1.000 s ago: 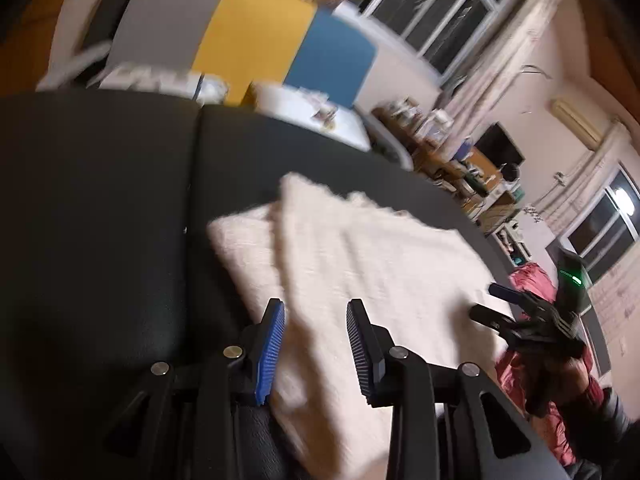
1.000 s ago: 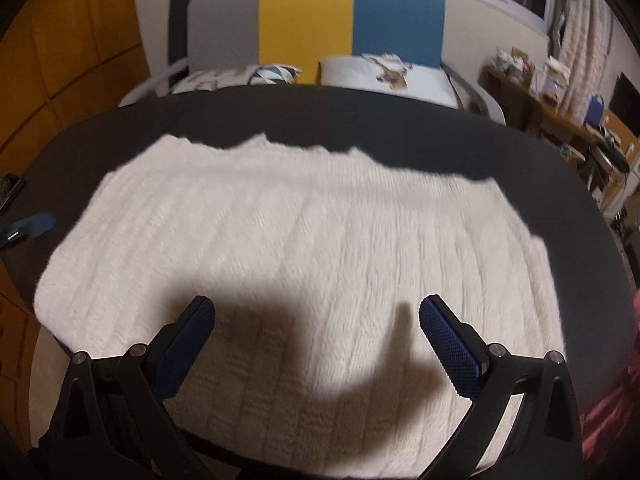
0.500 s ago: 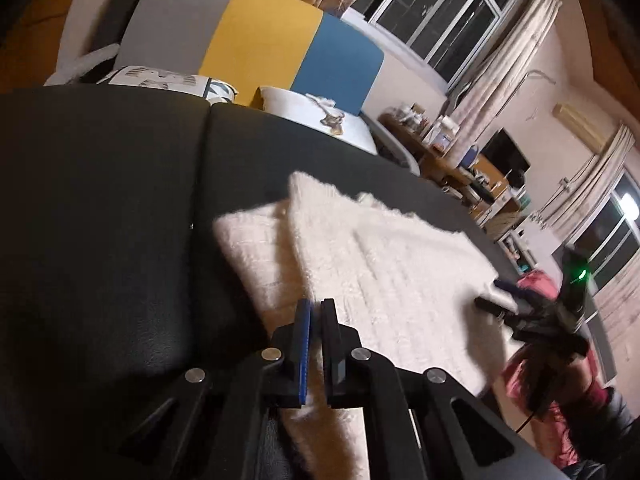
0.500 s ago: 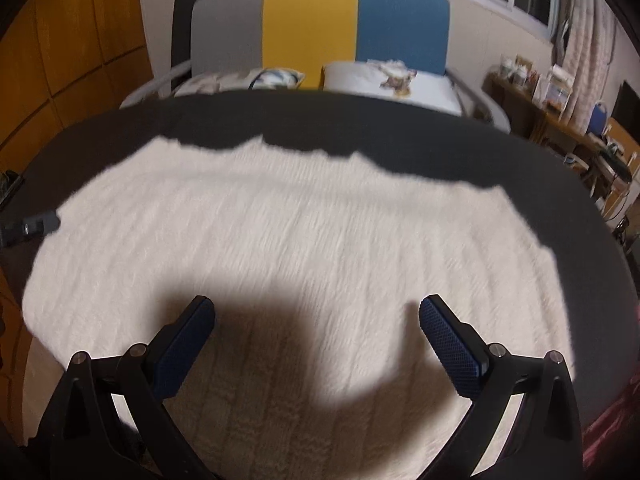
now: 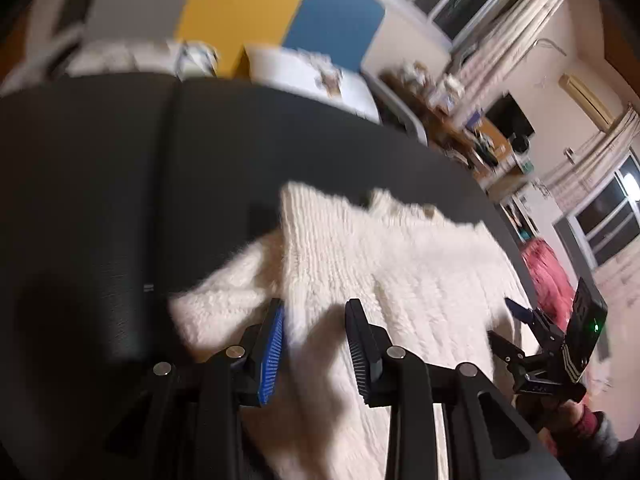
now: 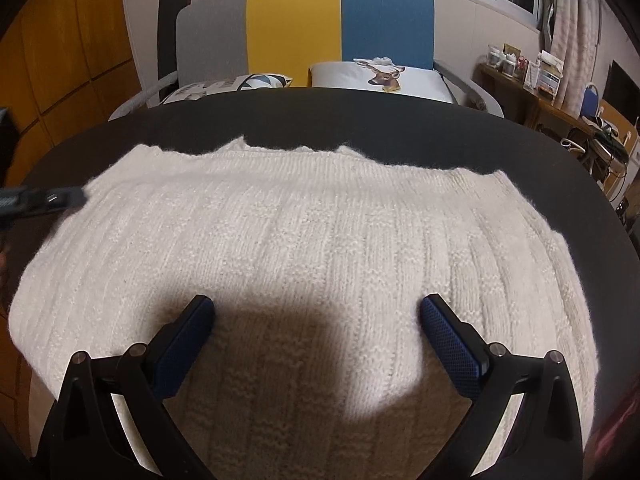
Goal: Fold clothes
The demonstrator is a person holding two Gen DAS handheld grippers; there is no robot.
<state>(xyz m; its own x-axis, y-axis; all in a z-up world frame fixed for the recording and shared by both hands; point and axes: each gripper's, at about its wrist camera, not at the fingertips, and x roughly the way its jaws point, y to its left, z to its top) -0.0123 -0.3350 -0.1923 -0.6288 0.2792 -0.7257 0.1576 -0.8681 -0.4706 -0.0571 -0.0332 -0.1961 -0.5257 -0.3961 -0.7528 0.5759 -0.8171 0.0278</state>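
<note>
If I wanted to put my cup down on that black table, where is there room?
Bare table lies to the left of the sweater, and a strip runs along the far edge between the sweater and the pillows. The middle and near side are covered by the sweater, with both grippers over it.

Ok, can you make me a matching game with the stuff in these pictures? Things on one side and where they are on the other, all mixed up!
Things:
1. white knitted sweater
2. deer pillow
3. right tongs
4. pink cloth

Places or states:
A. wide open, just above the sweater
B. lying flat on the dark table
C. past the table's edge, near the window
D. behind the table, by the yellow and blue headboard

Pairs: 1-B, 2-D, 3-A, 4-C
</note>
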